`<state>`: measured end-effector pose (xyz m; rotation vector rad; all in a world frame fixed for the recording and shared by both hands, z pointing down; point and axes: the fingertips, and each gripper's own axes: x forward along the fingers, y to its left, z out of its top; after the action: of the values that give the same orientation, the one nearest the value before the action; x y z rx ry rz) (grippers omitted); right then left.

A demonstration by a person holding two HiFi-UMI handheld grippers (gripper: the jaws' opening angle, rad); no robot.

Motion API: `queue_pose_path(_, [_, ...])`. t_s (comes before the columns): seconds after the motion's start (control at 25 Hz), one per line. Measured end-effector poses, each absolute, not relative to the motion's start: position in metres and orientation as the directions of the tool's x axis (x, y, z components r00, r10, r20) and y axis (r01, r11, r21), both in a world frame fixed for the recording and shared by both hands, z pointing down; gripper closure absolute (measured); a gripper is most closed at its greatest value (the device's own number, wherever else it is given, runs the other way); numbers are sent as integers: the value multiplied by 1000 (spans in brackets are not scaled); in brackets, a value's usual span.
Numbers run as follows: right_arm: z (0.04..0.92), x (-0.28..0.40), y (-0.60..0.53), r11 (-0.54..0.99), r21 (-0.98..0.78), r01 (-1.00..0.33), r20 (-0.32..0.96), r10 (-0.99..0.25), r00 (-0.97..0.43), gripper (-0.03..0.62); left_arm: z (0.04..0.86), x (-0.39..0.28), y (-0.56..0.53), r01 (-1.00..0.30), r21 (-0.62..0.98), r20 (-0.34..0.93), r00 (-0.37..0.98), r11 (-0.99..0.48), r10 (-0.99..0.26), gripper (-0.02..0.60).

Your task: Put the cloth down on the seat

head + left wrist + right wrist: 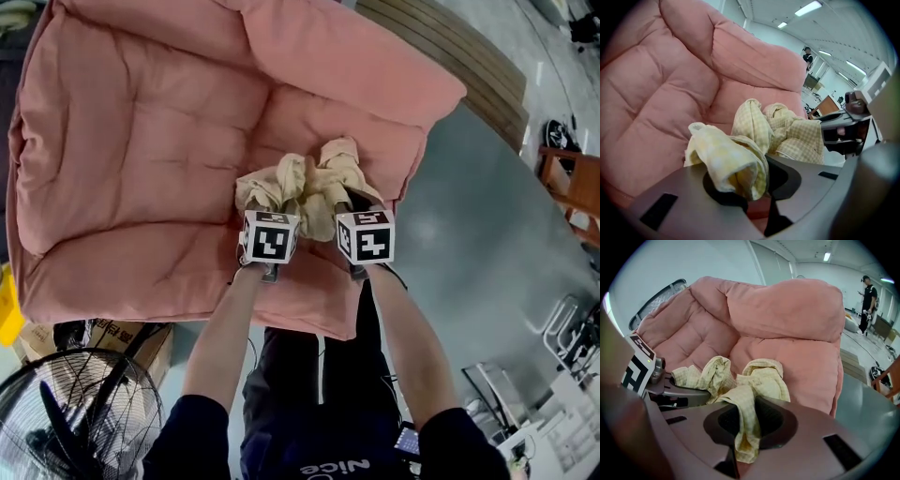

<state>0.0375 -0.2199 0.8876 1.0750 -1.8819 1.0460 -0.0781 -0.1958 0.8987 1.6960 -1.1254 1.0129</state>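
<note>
A crumpled yellow checked cloth (305,187) hangs bunched between my two grippers, just above the front of the pink cushioned seat (150,141). My left gripper (265,208) is shut on one end of the cloth (736,161), which bulges out of its jaws. My right gripper (345,202) is shut on the other end of the cloth (743,423), a strip of which trails down through its jaws. The two grippers are side by side, close together. The right gripper (843,129) shows in the left gripper view, and the left gripper (670,390) in the right gripper view.
The pink seat has a thick backrest (787,305) and padded sides. A black floor fan (66,417) and cardboard boxes (127,337) stand at the lower left. Grey floor (469,244) lies to the right, with wooden furniture (572,187) at the far right. A person (868,298) stands far off.
</note>
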Motion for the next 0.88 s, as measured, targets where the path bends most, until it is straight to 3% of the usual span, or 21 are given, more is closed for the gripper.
queue_pose_path(0.08, [893,38,-218,316,-290,-903,866,-314,-388,533,903,-73,-194,-941,232,927,291,-246,-239,470])
queue_pose_path(0.24, [890,37,-218,314,-259,-914,872,-330,-360,527,899,-69,-190,-926,276,922,331,-259,-202,318])
queue_pose_path(0.36, [877,42,-218,320,-229,-919,882,-331,-335,427,888,-67,-186,-923,271,926,328,-274,-187,275])
queue_pose_path(0.68, [809,54,-201,407,-127,-905,909,-317,-270,381,824,-73,-178,-944,287,925,318,-166,-210,275])
queue_pose_path(0.88, [752,54,-193,314,-216,-925,879,-350,-324,381,770,-66,-171,-944,284,915,320,-171,-246,275])
